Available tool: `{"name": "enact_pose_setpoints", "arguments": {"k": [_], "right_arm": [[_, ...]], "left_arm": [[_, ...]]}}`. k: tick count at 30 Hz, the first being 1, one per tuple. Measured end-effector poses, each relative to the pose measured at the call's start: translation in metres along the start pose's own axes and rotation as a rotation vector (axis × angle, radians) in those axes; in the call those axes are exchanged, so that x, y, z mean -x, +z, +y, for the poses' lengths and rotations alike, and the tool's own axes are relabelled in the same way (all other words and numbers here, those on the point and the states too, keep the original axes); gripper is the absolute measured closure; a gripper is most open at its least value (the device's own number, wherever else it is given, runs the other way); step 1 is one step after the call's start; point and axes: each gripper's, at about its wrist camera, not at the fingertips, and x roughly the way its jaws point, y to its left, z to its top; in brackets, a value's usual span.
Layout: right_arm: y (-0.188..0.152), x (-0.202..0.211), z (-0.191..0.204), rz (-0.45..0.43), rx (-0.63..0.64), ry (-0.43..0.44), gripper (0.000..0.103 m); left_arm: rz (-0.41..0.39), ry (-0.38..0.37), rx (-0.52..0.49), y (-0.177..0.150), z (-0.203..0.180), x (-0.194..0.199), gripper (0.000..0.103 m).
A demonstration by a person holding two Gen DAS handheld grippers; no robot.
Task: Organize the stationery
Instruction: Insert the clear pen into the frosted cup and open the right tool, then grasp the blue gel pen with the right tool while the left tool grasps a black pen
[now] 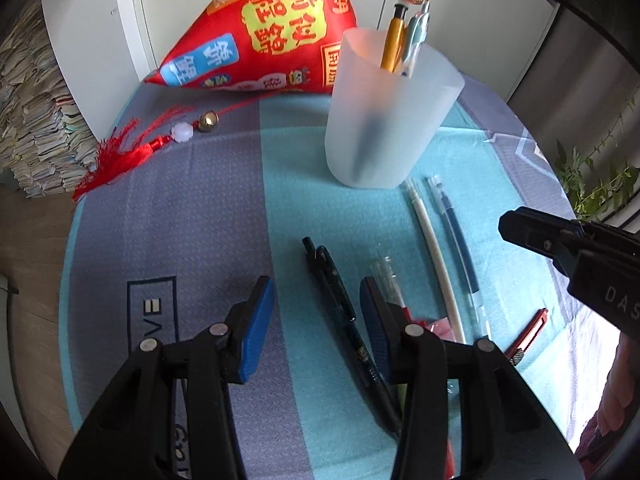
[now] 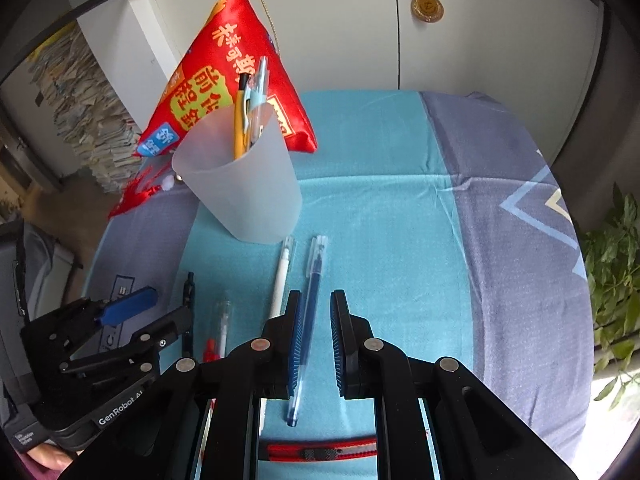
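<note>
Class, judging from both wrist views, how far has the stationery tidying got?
Done: a yellow pen and light-blue pen stand in the cup. In hand: nothing; the open right claw straddles the blue pen. Left: black pen, white pen, red utility knife.

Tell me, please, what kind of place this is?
Probably a home study or bedroom corner, not a workshop. A cloth-covered table holds a frosted pen cup and loose pens; a medal hangs on the white cabinet behind, and stacked papers stand beside it.
</note>
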Motion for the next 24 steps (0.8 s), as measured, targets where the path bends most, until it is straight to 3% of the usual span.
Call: {"name": "enact_pose_setpoints", "arguments": {"k": [6, 14, 18, 24], "right_arm": [[-0.006, -0.008, 0.001, 0.033, 0.012, 0.004, 0.09], [-0.012, -0.017, 0.005, 0.067, 0.026, 0.0, 0.09], [-0.012, -0.022, 0.006, 0.077, 0.023, 0.002, 0.09], [-0.011, -0.038, 0.009, 0.122, 0.026, -0.006, 0.09]], "left_arm": [[0.015, 0.01, 0.0, 0.0, 0.003, -0.007, 0.077], [0.017, 0.001, -0.051, -0.005, 0.003, -0.004, 0.078], [0.016, -0.034, -0.062, -0.009, 0.005, 0.001, 0.087], [0.006, -0.023, -0.115, -0.016, -0.002, 0.004, 0.089]]}}
